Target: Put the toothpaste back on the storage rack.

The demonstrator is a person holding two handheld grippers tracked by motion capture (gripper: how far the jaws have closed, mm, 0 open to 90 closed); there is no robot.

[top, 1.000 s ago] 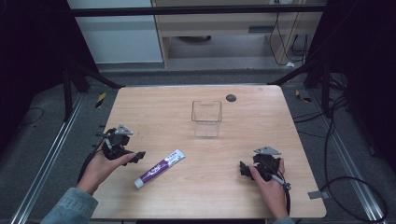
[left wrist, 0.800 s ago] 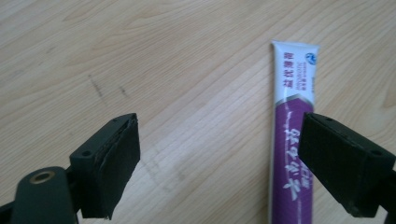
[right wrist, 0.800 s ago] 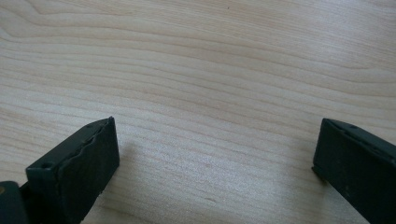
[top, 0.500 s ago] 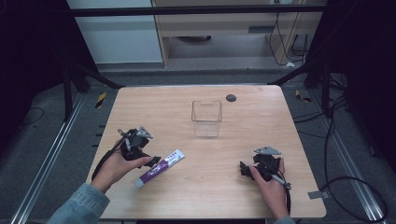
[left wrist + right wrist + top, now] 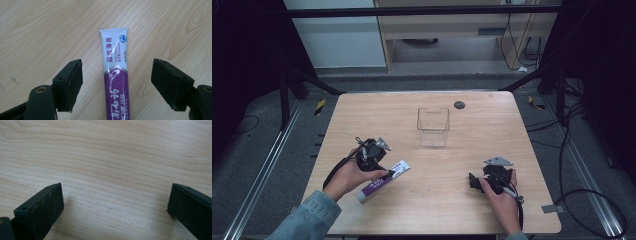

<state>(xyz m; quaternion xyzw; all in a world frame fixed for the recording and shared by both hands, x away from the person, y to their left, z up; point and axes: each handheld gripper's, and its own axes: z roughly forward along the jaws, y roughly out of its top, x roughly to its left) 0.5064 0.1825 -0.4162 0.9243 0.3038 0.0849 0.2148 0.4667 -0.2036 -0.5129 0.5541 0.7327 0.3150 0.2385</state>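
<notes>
**Left gripper straddles the toothpaste tube**

Left gripper (image 5: 384, 172) hangs low over the toothpaste tube (image 5: 115, 75), jaws closing in yet clear of both sides, the tube flat on the table (image 5: 492, 125). Right gripper (image 5: 473, 181) rests spread over bare wood near the front edge. Farther back, a clear box (image 5: 433, 127) stands mid-table.
</notes>
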